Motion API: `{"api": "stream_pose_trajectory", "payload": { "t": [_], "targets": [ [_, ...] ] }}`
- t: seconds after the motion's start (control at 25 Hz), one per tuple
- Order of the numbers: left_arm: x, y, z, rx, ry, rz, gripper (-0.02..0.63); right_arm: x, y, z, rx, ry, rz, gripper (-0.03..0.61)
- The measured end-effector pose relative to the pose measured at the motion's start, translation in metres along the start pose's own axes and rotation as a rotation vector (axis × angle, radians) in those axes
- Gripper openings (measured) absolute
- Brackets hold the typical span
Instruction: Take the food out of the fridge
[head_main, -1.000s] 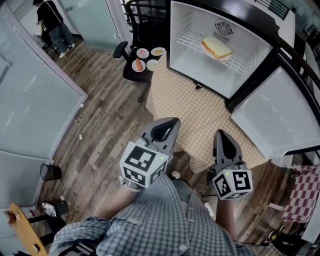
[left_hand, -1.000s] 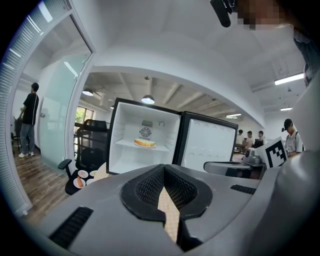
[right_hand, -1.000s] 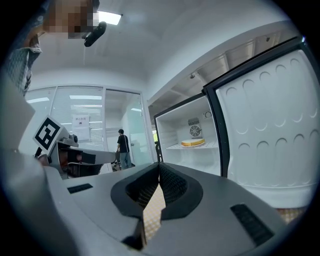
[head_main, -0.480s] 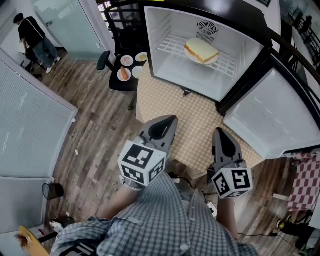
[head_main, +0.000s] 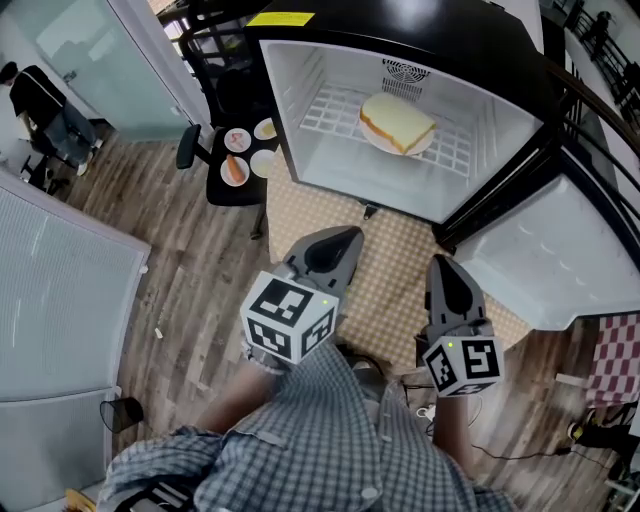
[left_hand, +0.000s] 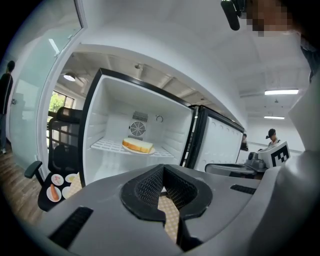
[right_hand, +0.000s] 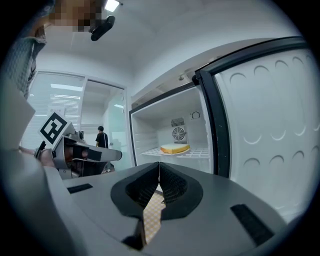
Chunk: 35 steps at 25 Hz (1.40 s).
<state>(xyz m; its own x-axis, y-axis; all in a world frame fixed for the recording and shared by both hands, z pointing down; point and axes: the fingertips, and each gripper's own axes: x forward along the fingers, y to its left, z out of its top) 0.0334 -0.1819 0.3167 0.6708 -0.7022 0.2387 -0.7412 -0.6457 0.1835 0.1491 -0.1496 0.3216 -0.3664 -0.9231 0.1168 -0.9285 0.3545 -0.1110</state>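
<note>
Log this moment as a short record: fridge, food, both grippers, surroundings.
fridge: door open
food: sandwich on a plate, on the wire shelf, untouched
left gripper: shut, empty, short of the fridge
right gripper: shut, empty, short of the fridge
surroundings: chair beside the fridge, small plates on its seat

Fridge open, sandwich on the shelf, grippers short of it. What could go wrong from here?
1. The left gripper and right gripper are both shut. Going in like that would likely shove the sandwich back along the wire shelf.
2. The sandwich sits on a plate. Pinching the bread may squash it, and gripping the rim may tip it.
3. The open fridge door stands beside the right gripper, which could clip it.
</note>
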Motion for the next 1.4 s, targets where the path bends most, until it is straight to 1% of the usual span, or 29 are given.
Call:
{"api": "stream_pose_trajectory", "payload": {
  "t": [0.2,0.28,0.44,0.68,0.76,0.92,1.12,1.24,1.4],
  "targets": [
    [0.023,0.018,0.003,0.005,0.033,-0.08,0.006,0.021,-0.003,-0.001,0.015,0.008,-0.054,0.011],
    [0.033,0.027,0.005,-0.026,0.038,-0.109,0.006,0.027,-0.002,-0.001,0.019,0.01,-0.073,0.011],
    [0.057,0.043,0.009,-0.151,0.038,-0.188,0.006,0.036,-0.004,-0.003,0.025,0.012,-0.127,0.011],
    [0.091,0.064,0.011,-0.381,0.041,-0.262,0.006,0.045,-0.006,-0.01,0.041,0.032,-0.195,0.011],
    [0.1,0.069,0.012,-0.417,0.043,-0.269,0.006,0.048,-0.003,-0.011,0.034,0.038,-0.21,0.011],
    [0.118,0.074,0.01,-0.45,0.065,-0.273,0.006,0.051,-0.001,-0.012,0.024,0.053,-0.241,0.011],
    [0.14,0.081,0.005,-0.562,0.085,-0.298,0.009,0.05,-0.001,-0.018,0.028,0.071,-0.281,0.011],
    [0.149,0.084,0.004,-0.625,0.087,-0.316,0.054,0.049,-0.001,-0.02,0.033,0.081,-0.301,0.011],
    [0.159,0.089,0.003,-0.707,0.08,-0.321,0.082,0.049,-0.003,-0.021,0.036,0.088,-0.314,0.011]
  ]
}}
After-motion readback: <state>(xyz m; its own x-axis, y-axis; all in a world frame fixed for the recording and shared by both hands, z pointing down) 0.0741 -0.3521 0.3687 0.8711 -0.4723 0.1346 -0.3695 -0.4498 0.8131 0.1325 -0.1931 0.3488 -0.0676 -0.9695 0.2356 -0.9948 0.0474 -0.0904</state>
